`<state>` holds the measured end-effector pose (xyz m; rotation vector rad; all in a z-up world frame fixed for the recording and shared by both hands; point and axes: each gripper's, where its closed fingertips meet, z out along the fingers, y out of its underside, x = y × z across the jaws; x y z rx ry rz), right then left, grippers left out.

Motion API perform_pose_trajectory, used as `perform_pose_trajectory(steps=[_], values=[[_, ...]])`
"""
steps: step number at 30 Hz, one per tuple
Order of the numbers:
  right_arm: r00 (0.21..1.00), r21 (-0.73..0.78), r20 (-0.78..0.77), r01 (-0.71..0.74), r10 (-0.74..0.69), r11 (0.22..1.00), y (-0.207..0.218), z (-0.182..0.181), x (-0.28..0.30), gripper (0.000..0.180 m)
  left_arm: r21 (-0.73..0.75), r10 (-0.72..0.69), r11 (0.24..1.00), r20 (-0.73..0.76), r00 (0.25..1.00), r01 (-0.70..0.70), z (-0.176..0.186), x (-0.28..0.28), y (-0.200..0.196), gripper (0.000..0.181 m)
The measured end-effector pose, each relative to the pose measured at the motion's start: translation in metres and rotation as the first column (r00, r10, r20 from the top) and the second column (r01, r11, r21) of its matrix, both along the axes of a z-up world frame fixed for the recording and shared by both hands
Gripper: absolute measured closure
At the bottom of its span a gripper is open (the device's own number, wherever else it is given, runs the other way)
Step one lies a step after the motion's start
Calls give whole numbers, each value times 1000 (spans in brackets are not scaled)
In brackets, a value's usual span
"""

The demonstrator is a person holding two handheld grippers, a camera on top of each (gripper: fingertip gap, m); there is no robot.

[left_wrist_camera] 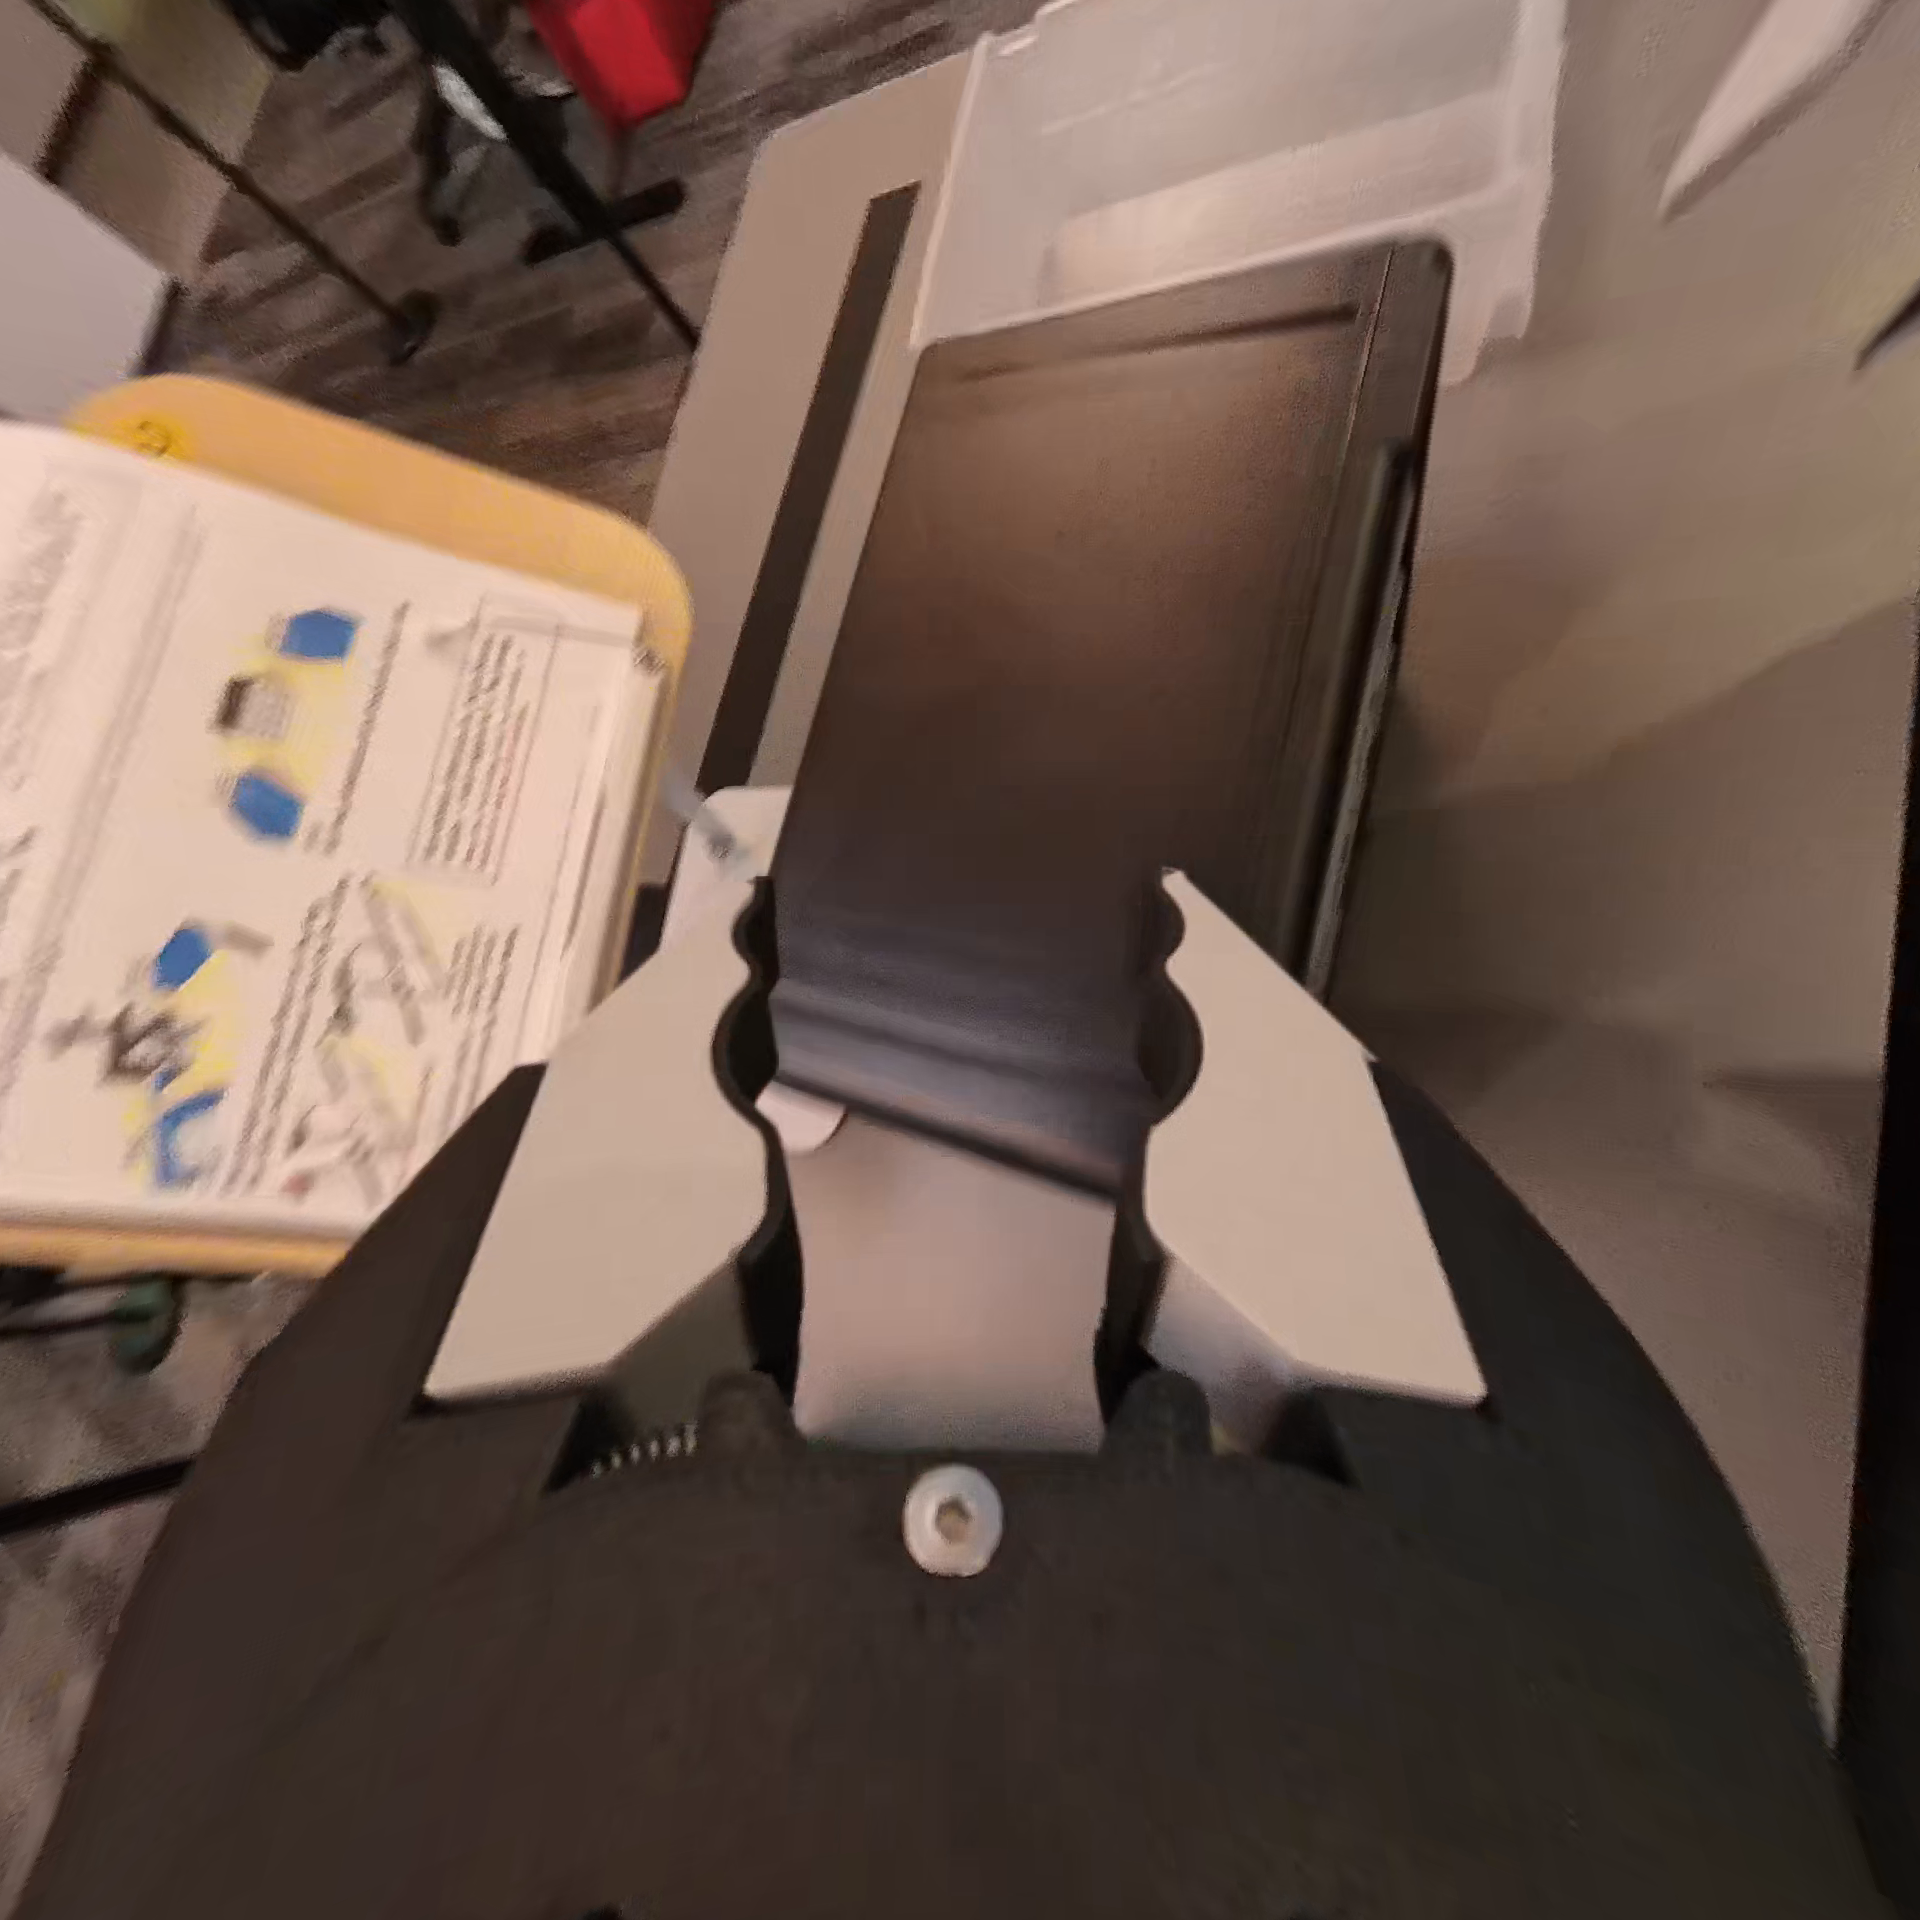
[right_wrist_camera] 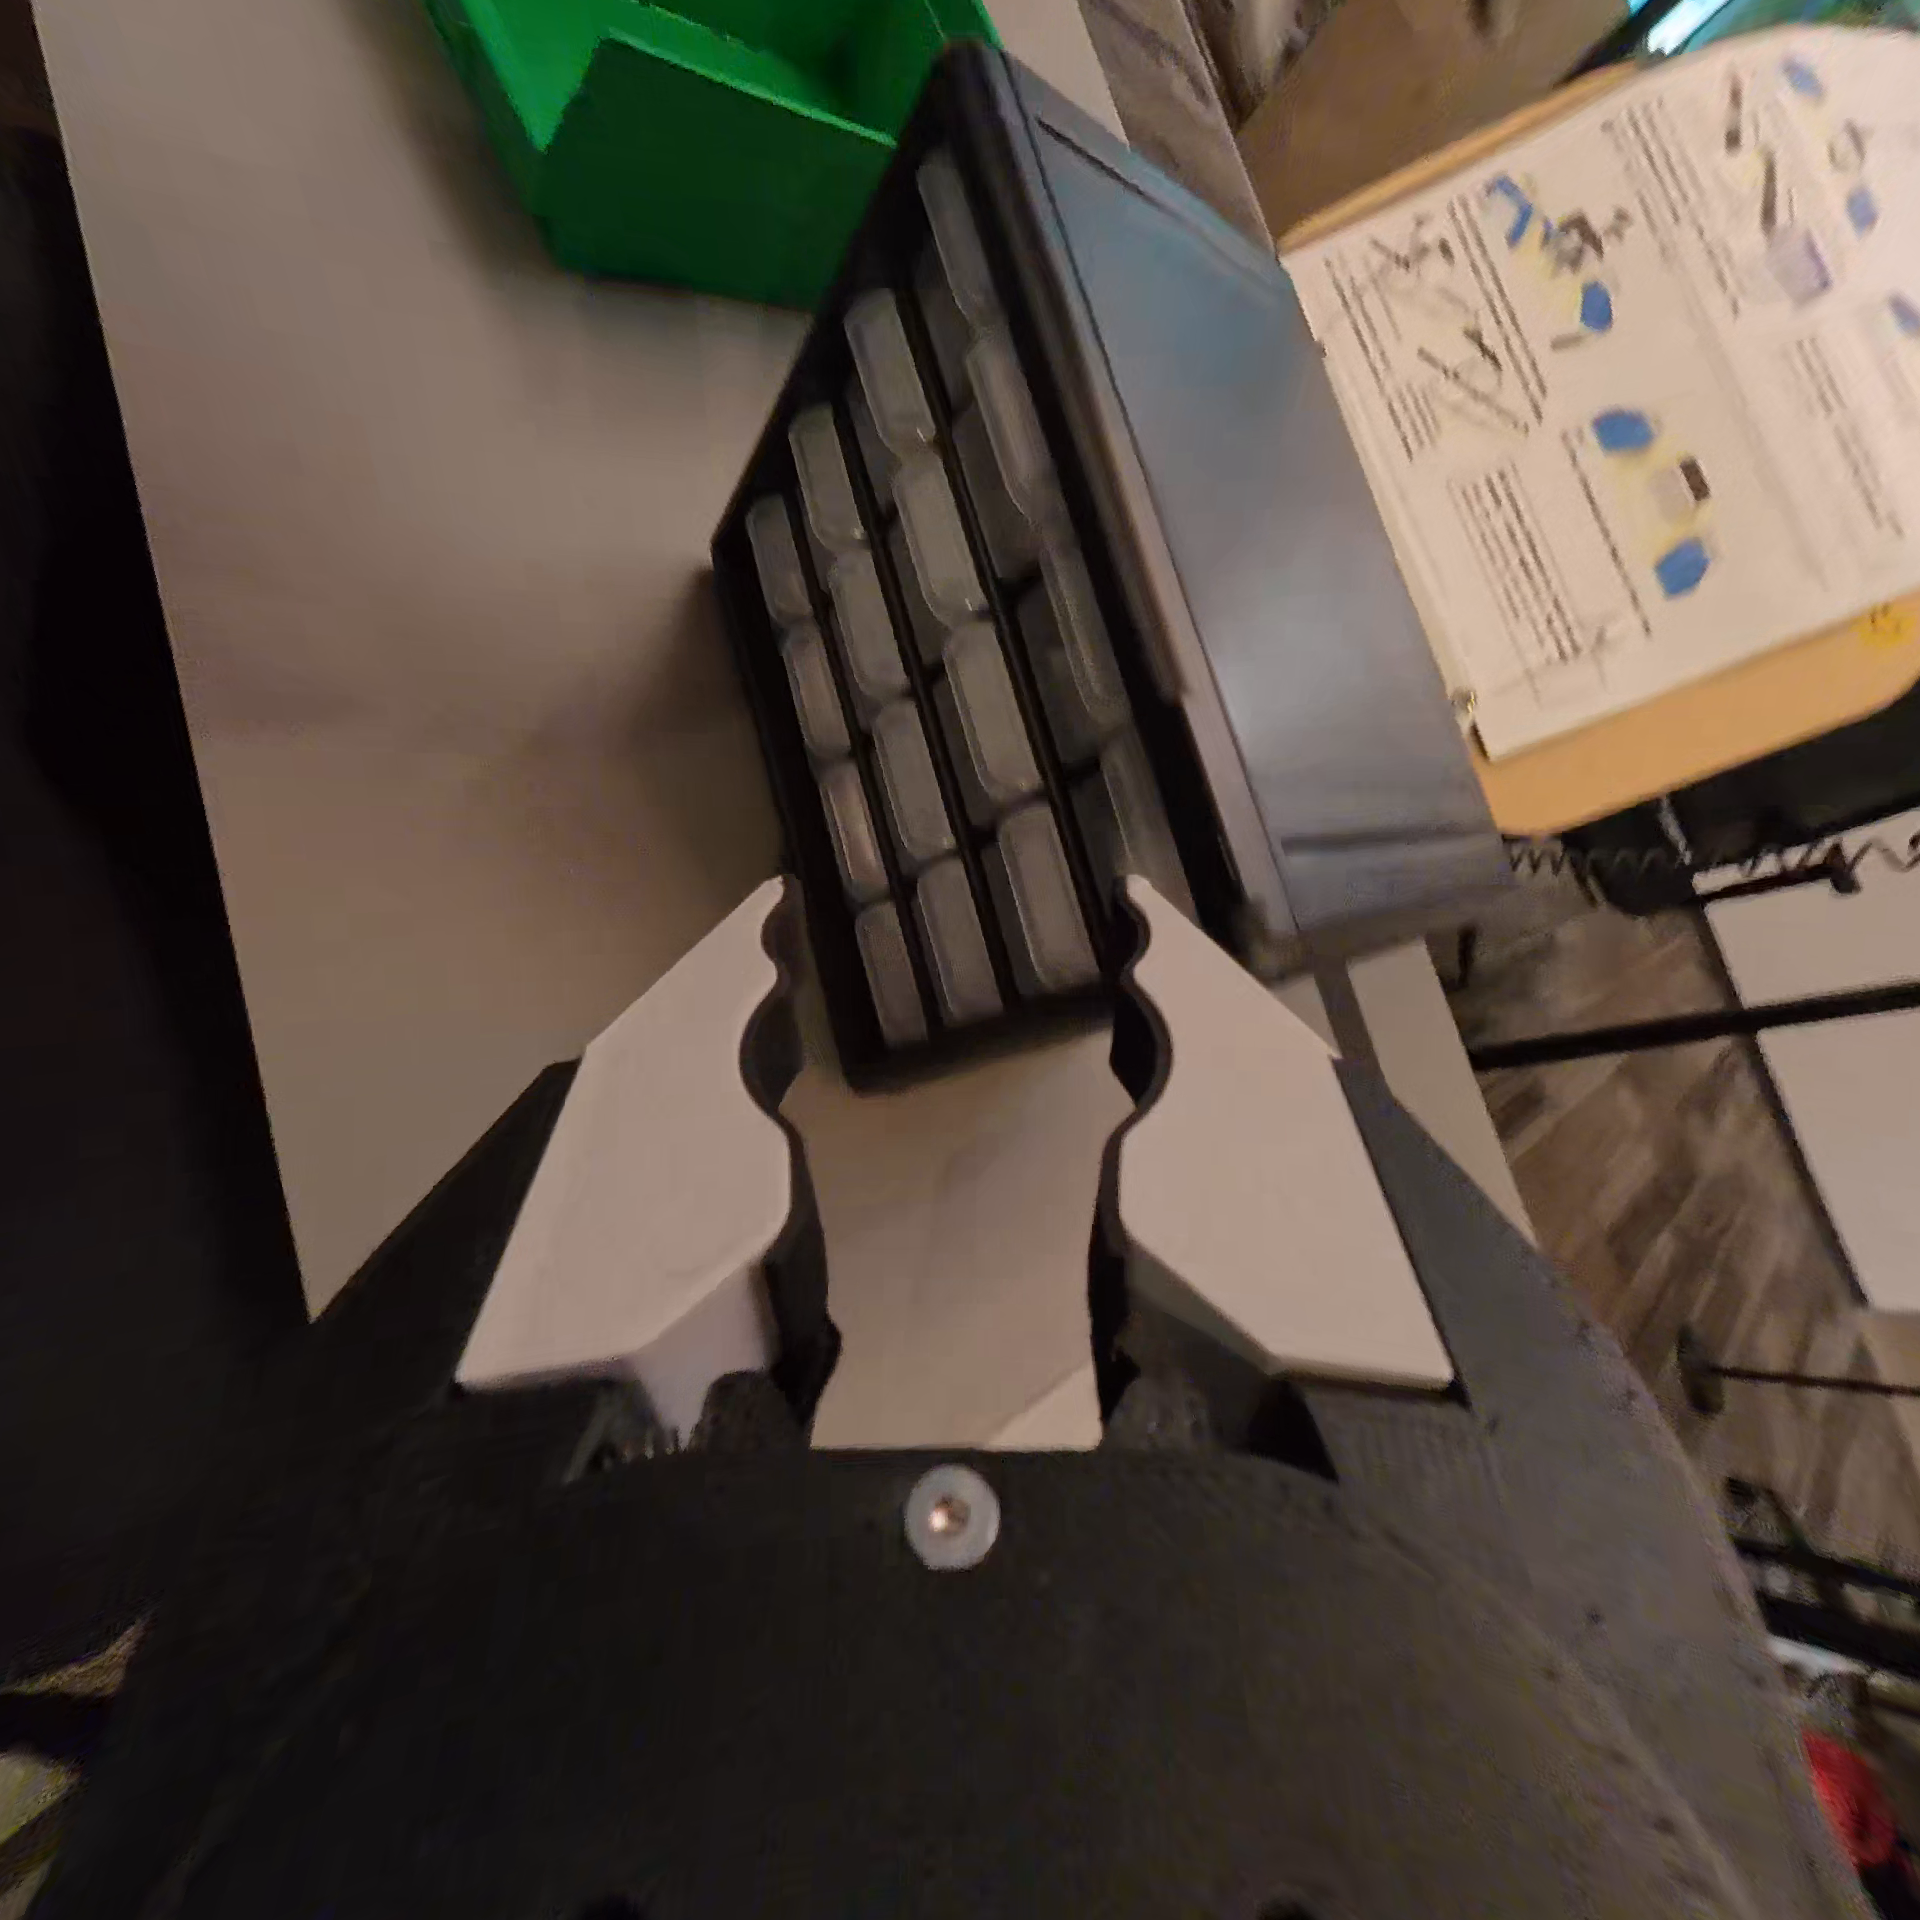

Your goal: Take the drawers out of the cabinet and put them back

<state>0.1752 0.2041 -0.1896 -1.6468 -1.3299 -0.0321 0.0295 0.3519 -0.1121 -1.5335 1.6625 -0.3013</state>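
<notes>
In the right wrist view a black cabinet (right_wrist_camera: 1247, 520) stands on a white table (right_wrist_camera: 416, 520). Its front holds several small clear drawers (right_wrist_camera: 935, 675) in rows, all pushed in. My right gripper (right_wrist_camera: 951, 935) is open and empty, its fingertips level with the near end of the drawer front, one on each side of the lowest rows. In the left wrist view the cabinet shows as a smooth dark panel (left_wrist_camera: 1122, 623), with no drawers visible. My left gripper (left_wrist_camera: 966, 883) is open over the panel's near edge, which spans the gap between its fingers.
A green bin (right_wrist_camera: 707, 135) sits on the table behind the cabinet. A translucent white container (left_wrist_camera: 1247, 156) lies beyond the cabinet. A printed sheet on a tan board (left_wrist_camera: 312, 831) is beside the table and also shows in the right wrist view (right_wrist_camera: 1662, 364). Black stand legs (left_wrist_camera: 520, 208) rest on the floor.
</notes>
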Motion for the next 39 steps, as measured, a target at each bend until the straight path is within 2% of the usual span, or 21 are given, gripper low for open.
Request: perform_pose_trajectory(steps=[2,5,8,12,15,17,20,23,27,29,35,39], values=[[999,47,21,-37,36,998,4,-4,-24,121,-78,-36,996,-4,999,36,-11,34,10,106],[996,153,56,-75,68,985,12,-5,-54,123,-85,-44,996,-54,998,39,-32,69,34,116],[984,300,169,-98,48,949,27,-6,-77,128,-136,-42,990,-102,994,27,-54,88,50,116],[969,437,238,-162,60,884,45,-9,-120,131,-248,-75,967,-32,997,65,-58,100,52,126],[954,527,293,-210,56,823,59,-8,-151,137,-337,-91,936,53,994,104,-61,102,50,129],[947,568,320,-221,35,793,72,-8,-166,144,-363,-80,927,54,995,94,-62,99,53,125],[929,609,369,-244,3,755,91,-13,-180,150,-358,-101,927,56,993,114,-62,99,50,131],[924,658,382,-271,0,703,100,-16,-185,165,-353,-119,926,57,991,131,-62,99,47,134],[926,706,377,-278,-12,651,103,-14,-185,164,-364,-126,921,59,990,139,-63,99,46,138],[929,724,369,-278,-14,632,104,-11,-185,172,-361,-130,921,60,990,143,-63,99,46,139],[924,707,383,-289,-5,645,102,-8,-185,176,-354,-138,923,62,988,151,-62,99,44,142],[922,687,385,-319,45,652,80,-9,-191,176,-356,-138,922,63,988,152,-62,99,44,142]])
